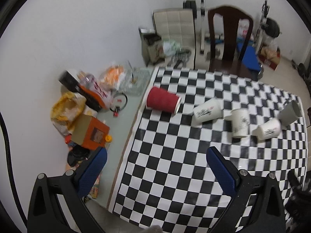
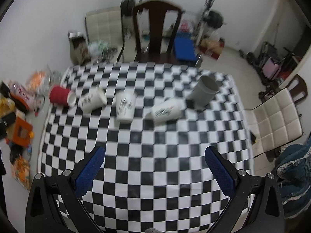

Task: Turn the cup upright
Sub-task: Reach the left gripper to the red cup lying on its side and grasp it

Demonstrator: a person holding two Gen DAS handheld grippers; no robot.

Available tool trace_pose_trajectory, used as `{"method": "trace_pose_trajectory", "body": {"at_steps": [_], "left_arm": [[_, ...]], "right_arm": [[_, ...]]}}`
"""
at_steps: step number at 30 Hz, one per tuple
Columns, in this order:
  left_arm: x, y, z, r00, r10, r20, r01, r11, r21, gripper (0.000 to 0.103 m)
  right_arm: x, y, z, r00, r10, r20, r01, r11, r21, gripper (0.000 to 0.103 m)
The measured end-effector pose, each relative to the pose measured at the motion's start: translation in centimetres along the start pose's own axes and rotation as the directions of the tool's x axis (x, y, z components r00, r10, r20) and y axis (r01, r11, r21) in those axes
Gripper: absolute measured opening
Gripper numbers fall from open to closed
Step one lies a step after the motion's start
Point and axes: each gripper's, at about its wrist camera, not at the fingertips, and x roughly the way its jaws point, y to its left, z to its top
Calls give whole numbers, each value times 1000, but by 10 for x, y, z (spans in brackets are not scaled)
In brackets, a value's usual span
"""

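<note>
Red cup on its side, upper left of left gripper. Left gripper and right gripper both spread, empty, well short of the cups.

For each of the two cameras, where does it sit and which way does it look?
Left wrist: above the table's left edge, facing the red cup and clutter beside the cloth; open left gripper shows.
Right wrist: above the near middle, facing the chair; open right gripper shows.
Shared: five cups, including the grey cup, and the chair.
</note>
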Motion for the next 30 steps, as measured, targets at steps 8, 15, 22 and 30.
{"method": "trace_pose_trajectory", "body": {"at_steps": [8, 15, 22, 30], "left_arm": [[123, 15, 40, 972, -109, -210, 101, 994, -48, 103], [215, 39, 75, 856, -405, -321, 262, 876, -406, 101], [279, 51, 94, 772, -558, -306, 232, 694, -681, 94], [322, 51, 109, 750, -590, -298, 166, 604, -780, 93]], "right_arm": [[134, 82, 13, 980, -16, -199, 7, 999, -47, 103], [221, 135, 33, 937, -16, -349, 19, 1000, 6, 103], [262, 172, 52, 912, -41, -408, 54, 998, 19, 103], [289, 208, 71, 894, -70, -442, 91, 995, 28, 103]]}}
